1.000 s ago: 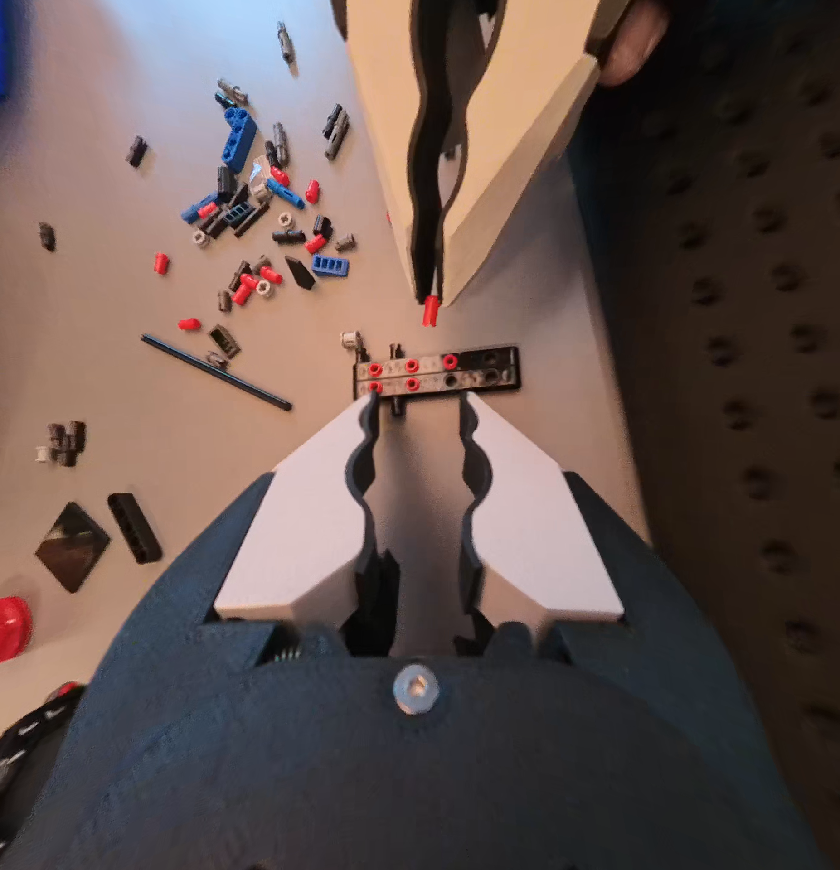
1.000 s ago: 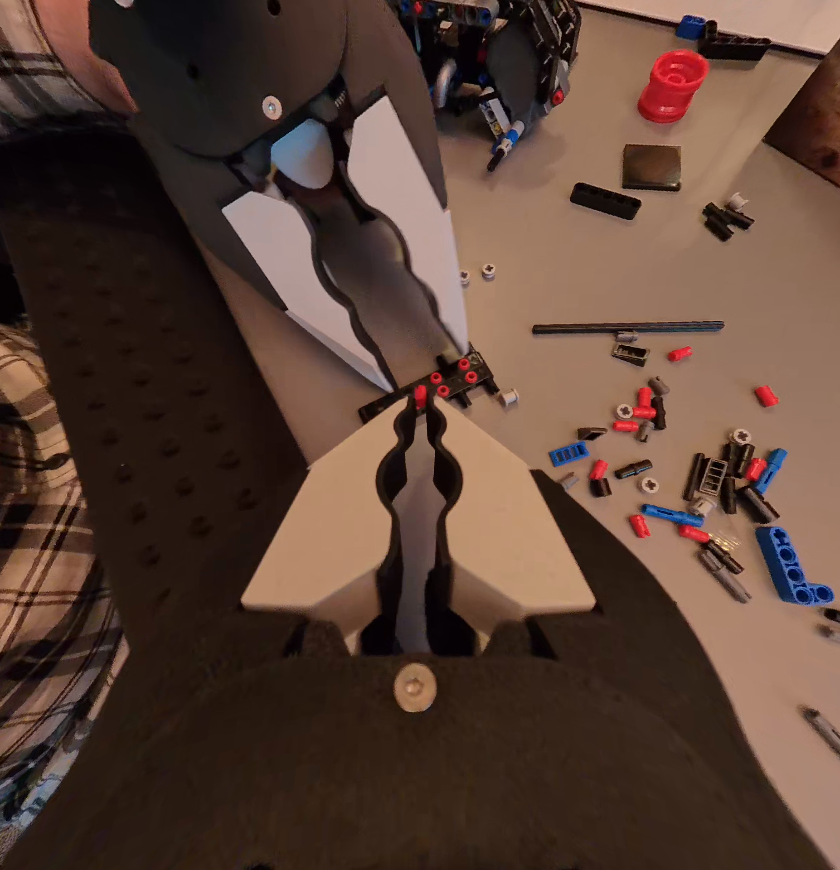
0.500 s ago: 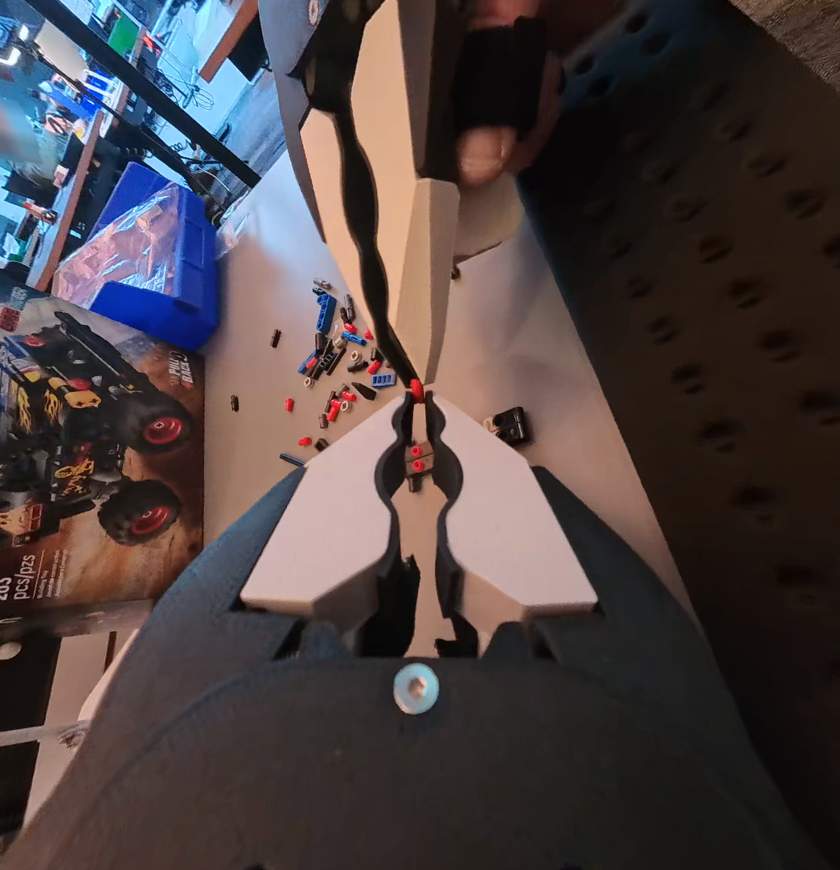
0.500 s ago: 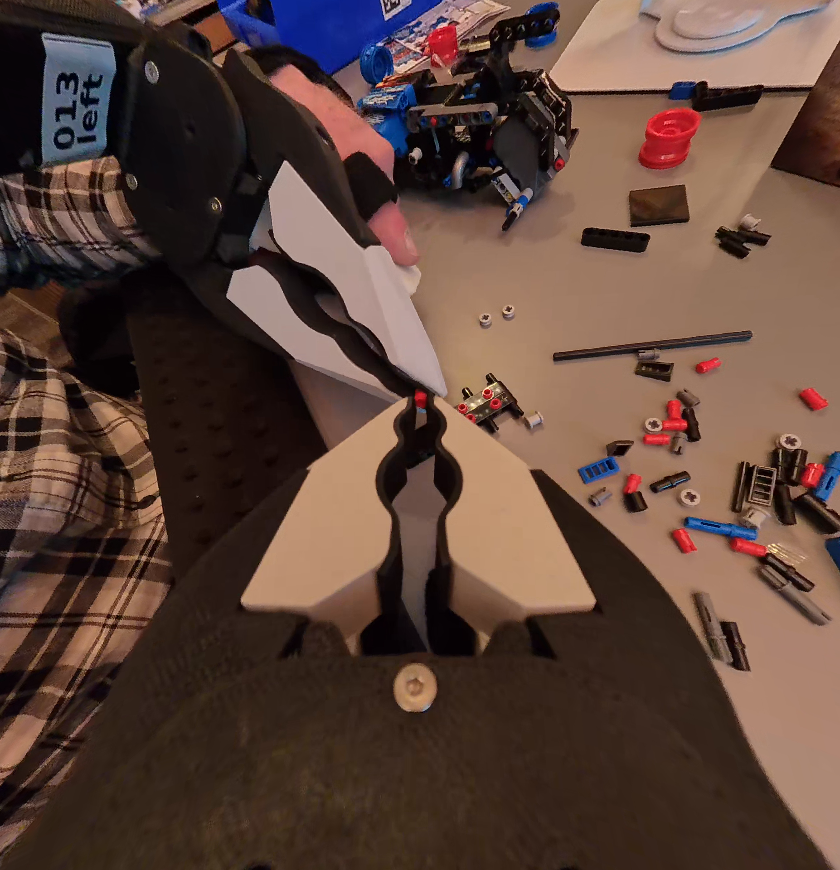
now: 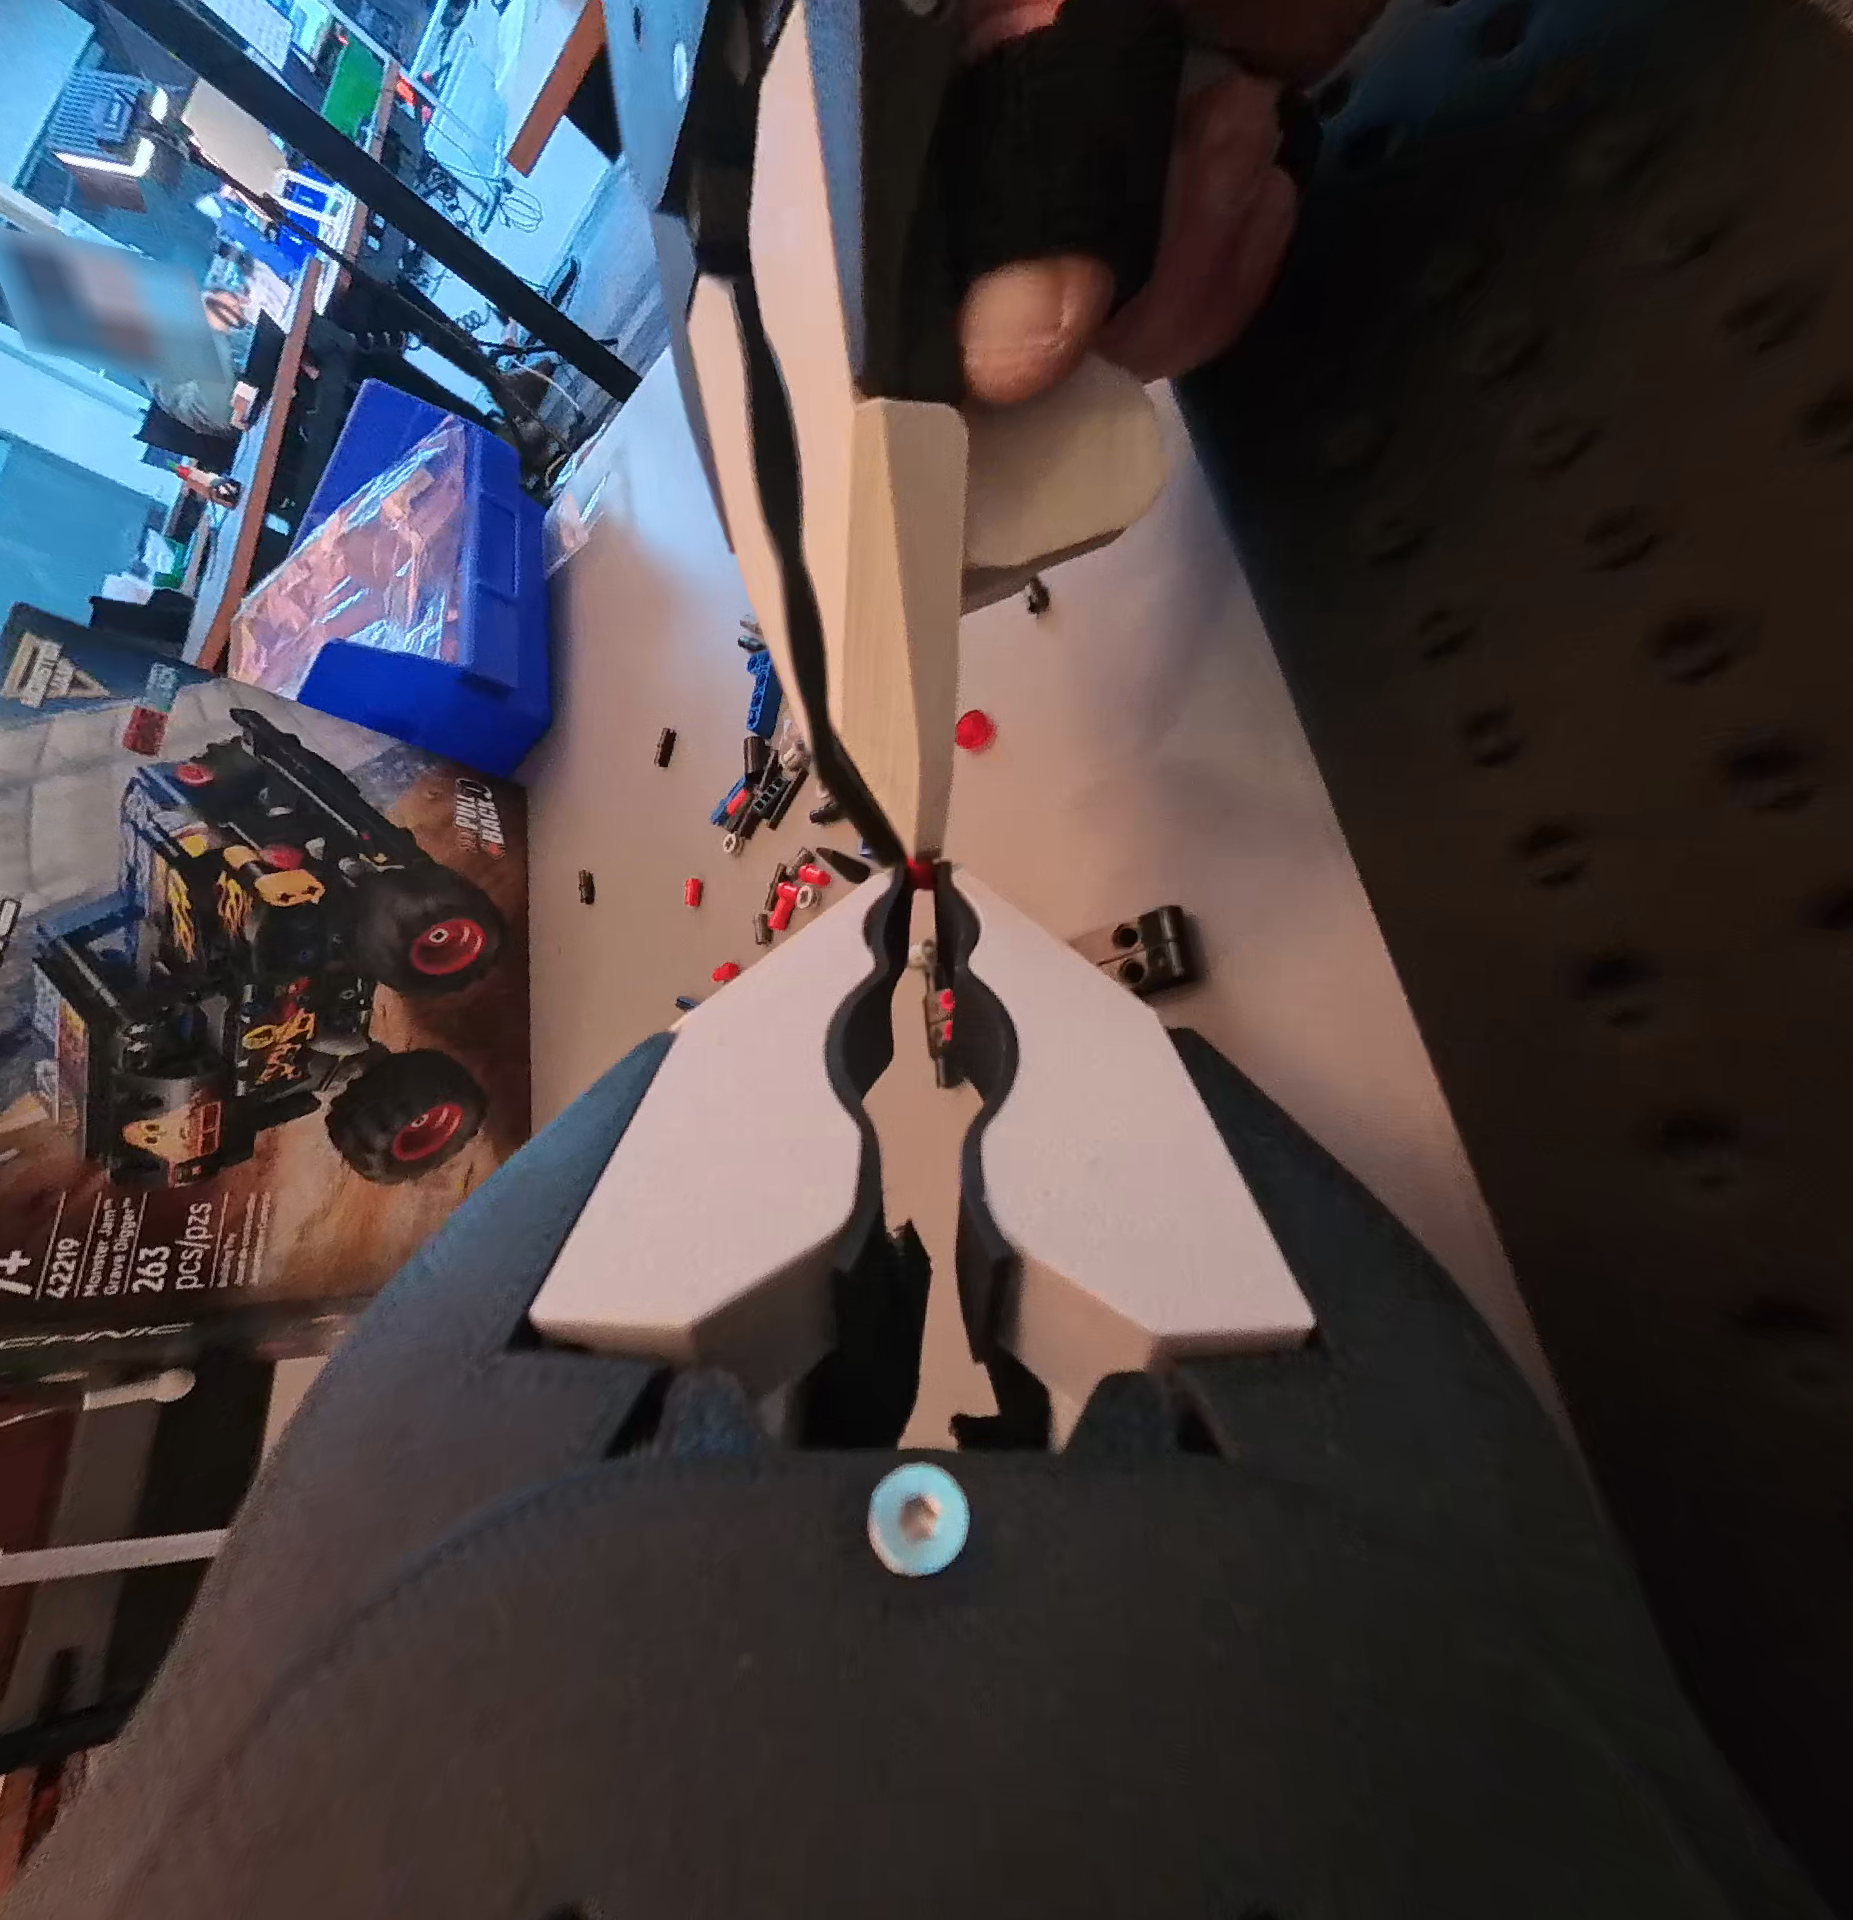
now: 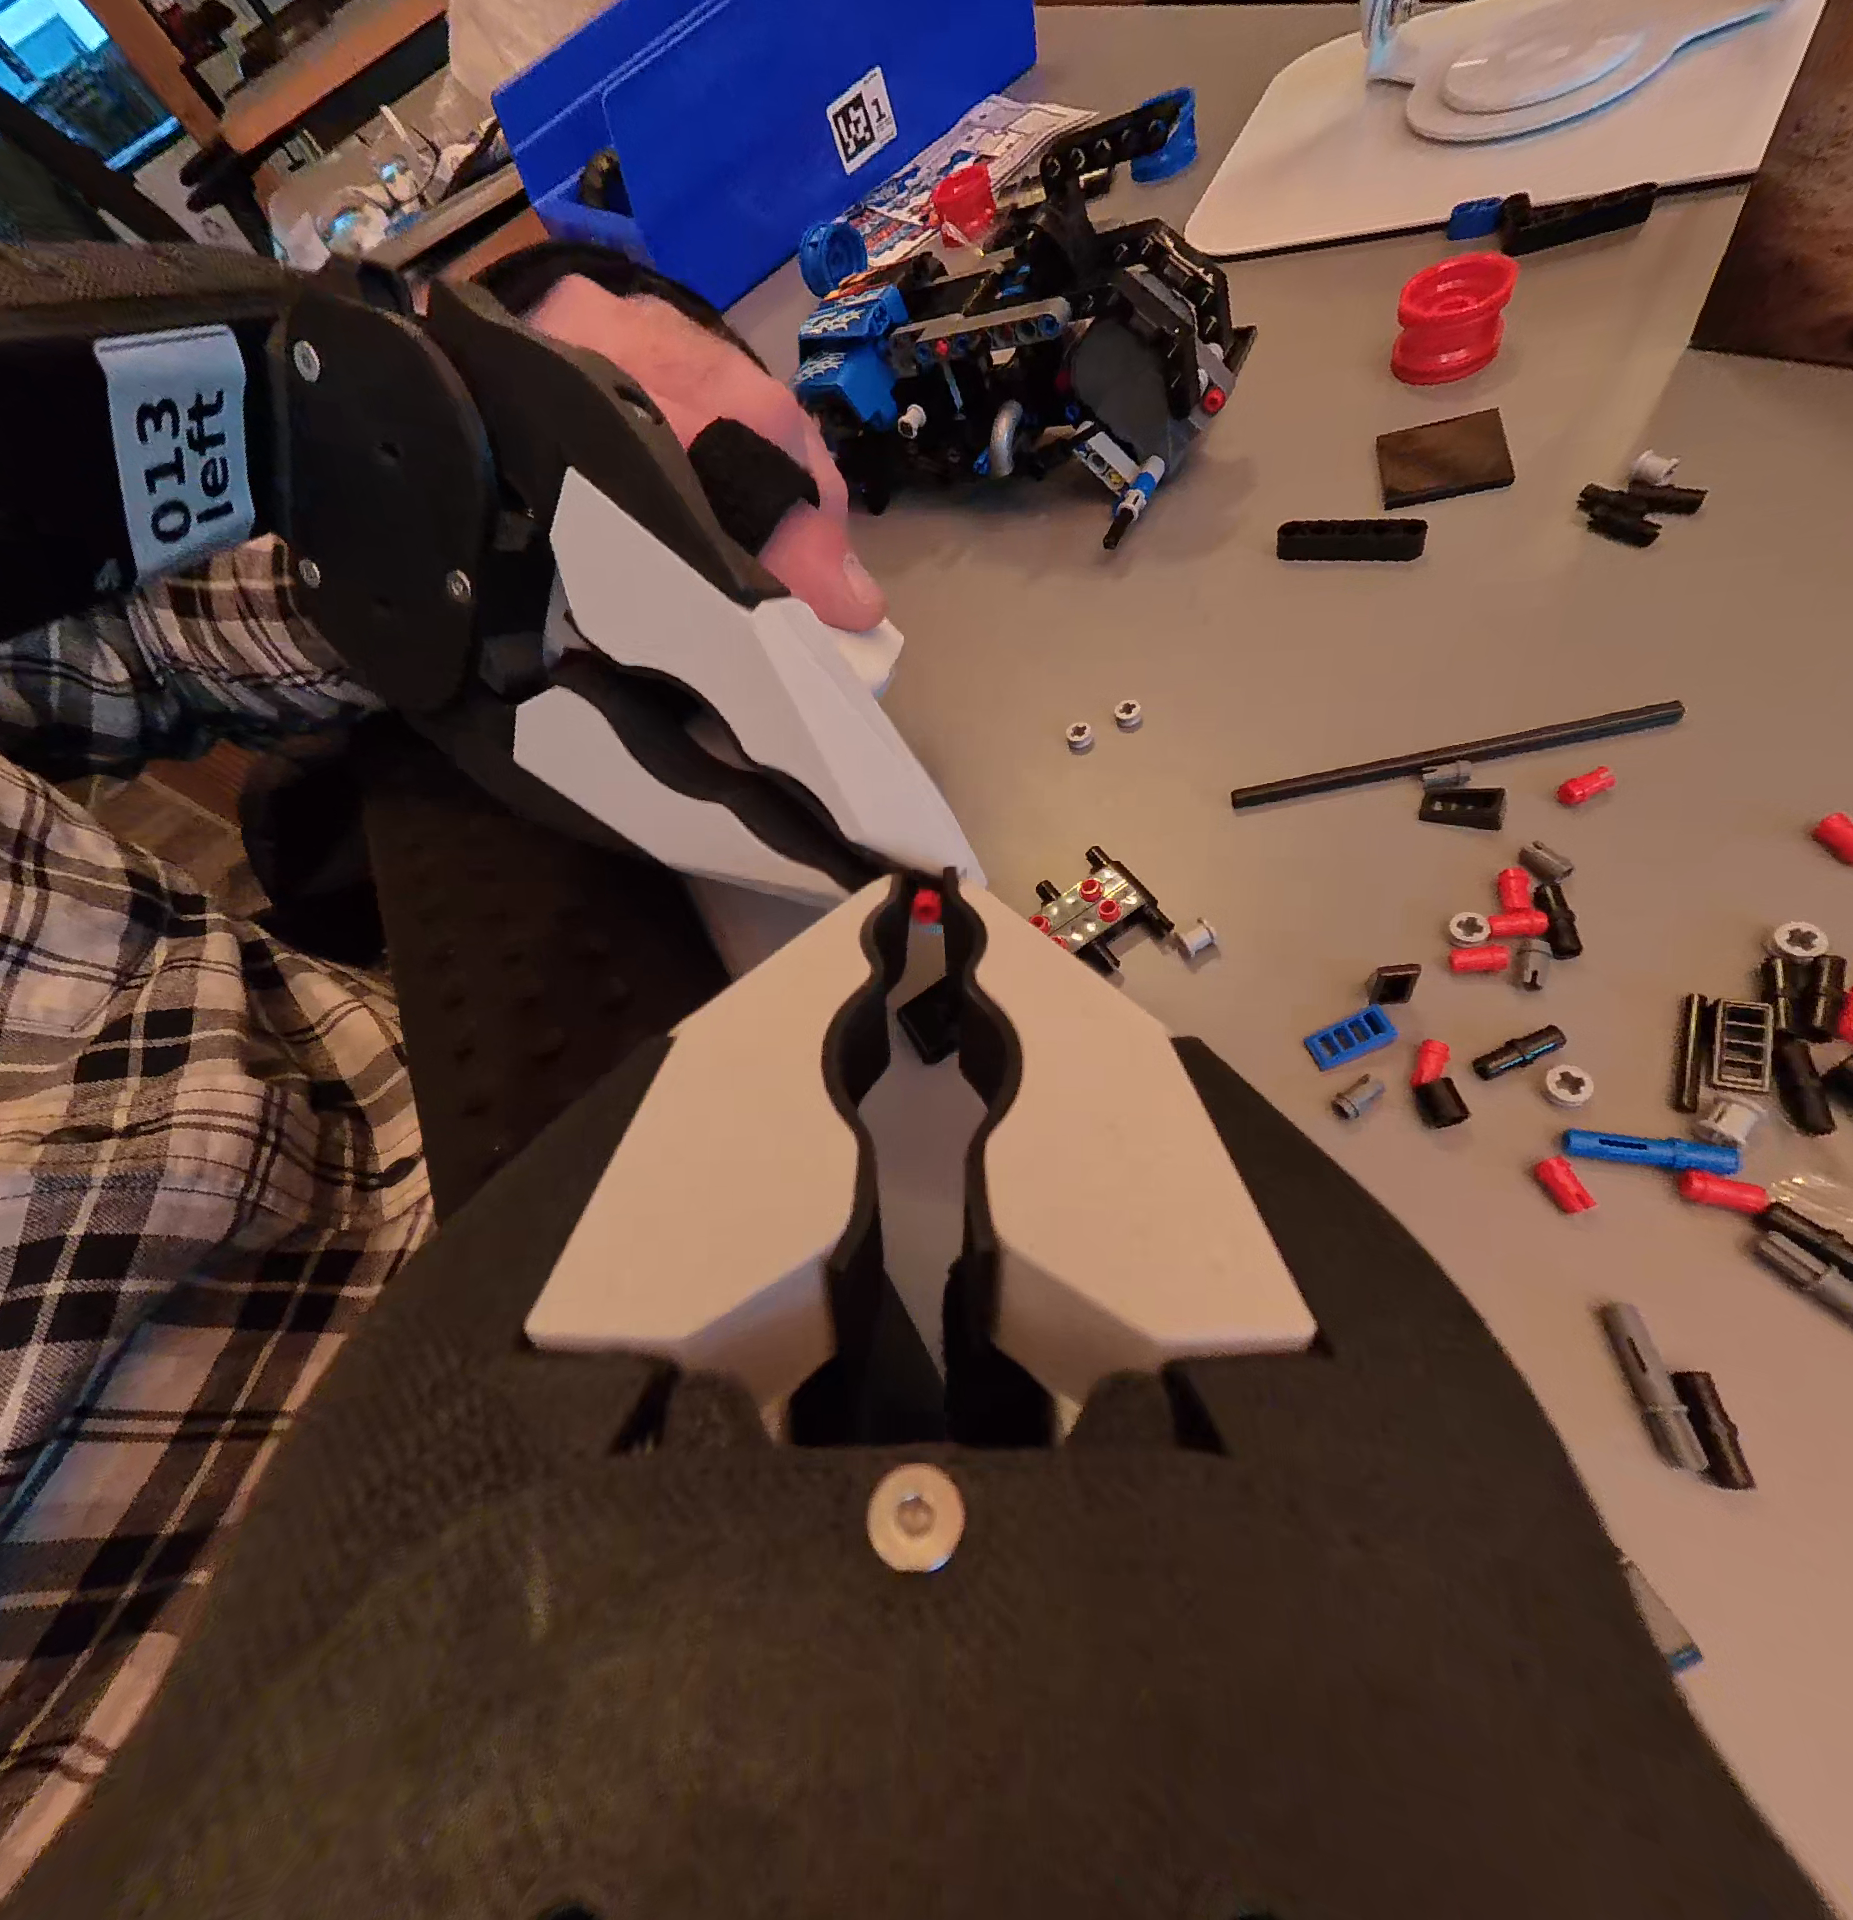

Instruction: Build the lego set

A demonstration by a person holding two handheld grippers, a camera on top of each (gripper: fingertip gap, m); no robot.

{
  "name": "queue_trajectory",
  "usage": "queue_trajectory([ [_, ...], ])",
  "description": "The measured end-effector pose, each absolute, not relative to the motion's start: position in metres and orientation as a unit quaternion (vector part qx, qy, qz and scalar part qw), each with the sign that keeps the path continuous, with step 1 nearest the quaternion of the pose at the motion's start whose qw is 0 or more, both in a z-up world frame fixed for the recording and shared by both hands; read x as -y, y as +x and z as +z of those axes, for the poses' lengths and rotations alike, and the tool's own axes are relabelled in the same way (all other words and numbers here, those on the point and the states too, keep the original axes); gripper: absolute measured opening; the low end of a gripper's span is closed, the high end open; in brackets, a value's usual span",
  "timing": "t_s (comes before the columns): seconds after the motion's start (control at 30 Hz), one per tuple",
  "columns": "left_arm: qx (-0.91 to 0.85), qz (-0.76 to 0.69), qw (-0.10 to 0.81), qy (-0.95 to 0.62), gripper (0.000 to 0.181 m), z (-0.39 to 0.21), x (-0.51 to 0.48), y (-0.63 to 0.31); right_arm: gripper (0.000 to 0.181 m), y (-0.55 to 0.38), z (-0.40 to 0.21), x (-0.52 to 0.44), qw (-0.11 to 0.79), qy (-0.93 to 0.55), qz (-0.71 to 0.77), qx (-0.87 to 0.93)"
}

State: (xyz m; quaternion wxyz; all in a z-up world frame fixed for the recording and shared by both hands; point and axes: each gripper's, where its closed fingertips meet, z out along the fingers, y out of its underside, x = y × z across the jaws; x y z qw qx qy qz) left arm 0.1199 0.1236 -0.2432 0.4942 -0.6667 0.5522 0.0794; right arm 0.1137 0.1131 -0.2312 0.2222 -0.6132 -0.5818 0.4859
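Observation:
My left gripper (image 5: 920, 891) is shut on a black beam assembly with red pins (image 5: 943, 1013) at the table's near edge. The assembly sticks out past the fingers in the right wrist view (image 6: 1093, 906). I cannot tell whether it is lifted off the table. My right gripper (image 6: 924, 899) is shut on a small red pin (image 6: 924, 906). It comes down from above in the left wrist view (image 5: 906, 847). There the pin (image 5: 917, 871) sits right at the left gripper's tips, above the beam. The left gripper's white fingers (image 6: 797, 748) reach in from the left, tip to tip with mine.
A partly built vehicle (image 6: 1015, 364), a red wheel hub (image 6: 1452, 317), a long black axle (image 6: 1452, 753) and several loose pins and beams (image 6: 1628, 1039) lie on the grey table (image 6: 1213, 623). A blue bin (image 5: 413, 644) and the set's box (image 5: 226, 987) stand at the left. A dark dotted mat (image 5: 1576, 831) lies beyond the table edge. My left and right fingertips are right by each other. Both grippers' tips are roughly 12 cm from the long black axle (image 6: 1452, 753).
My left gripper closed from wide open onto the beam and tipped to a flatter angle. My right gripper brought the red pin down to the left gripper's tips. Little has moved in the last half second.

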Motion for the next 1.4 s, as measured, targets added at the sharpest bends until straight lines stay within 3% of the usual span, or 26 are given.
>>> queue_trajectory([
  [0.87, -0.539, 0.030, 0.496, -0.680, 0.003, -0.244, -0.124, 0.122, 0.003, 0.117, -0.235, -0.113, 0.244, -0.605, 0.460, 0.603],
  [1.03, -0.514, -0.095, 0.406, -0.749, 0.027, -0.265, -0.117, 0.106, 0.003, 0.118, -0.239, -0.118, 0.247, -0.609, 0.442, 0.610],
  [1.13, -0.505, -0.090, 0.382, -0.768, 0.041, -0.282, -0.124, 0.093, 0.003, 0.120, -0.244, -0.119, 0.245, -0.611, 0.426, 0.621],
  [1.4, -0.504, -0.073, 0.383, -0.771, 0.055, -0.287, -0.130, 0.107, 0.003, 0.123, -0.249, -0.122, 0.250, -0.614, 0.406, 0.629],
])
